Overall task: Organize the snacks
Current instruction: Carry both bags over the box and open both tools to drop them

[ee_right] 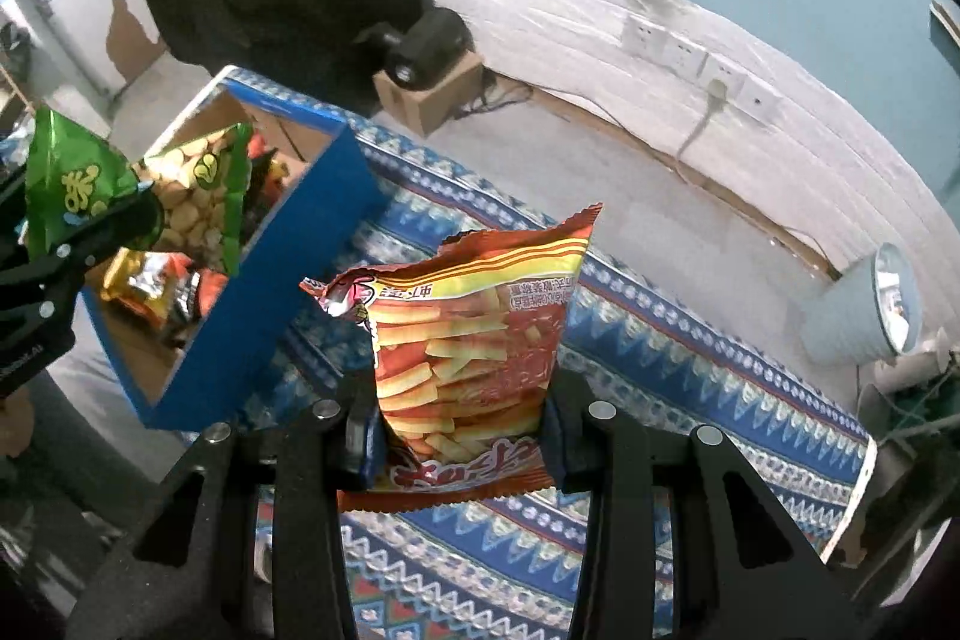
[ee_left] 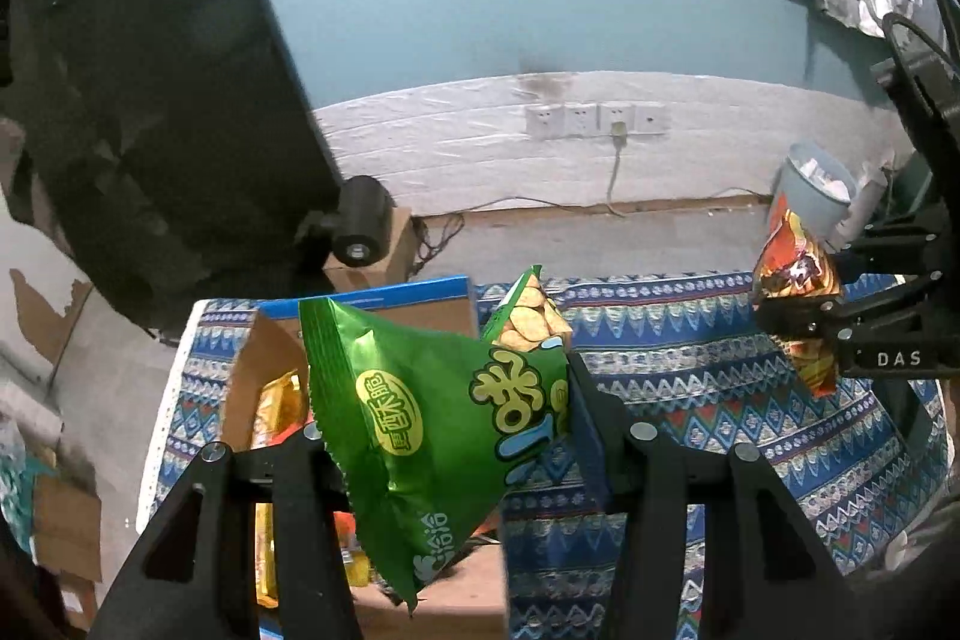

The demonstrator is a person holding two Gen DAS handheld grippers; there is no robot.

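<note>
Holding green chip bag (ee_left: 432, 418) clamped in left gripper (ee_left: 447, 439) directly above blue snack box (ee_right: 258, 280); right gripper (ee_right: 459, 436), clamped on red shrimp-stick bag (ee_right: 468, 334), farther off (over the patterned tablecloth (ee_right: 690, 358)).

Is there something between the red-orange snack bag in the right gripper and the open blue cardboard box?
Nothing visible blocks it. The red-orange snack bag, clamped in the right gripper, hangs above the patterned cloth. The blue cardboard box has an open top, though the left gripper holds a green snack bag over it.
</note>
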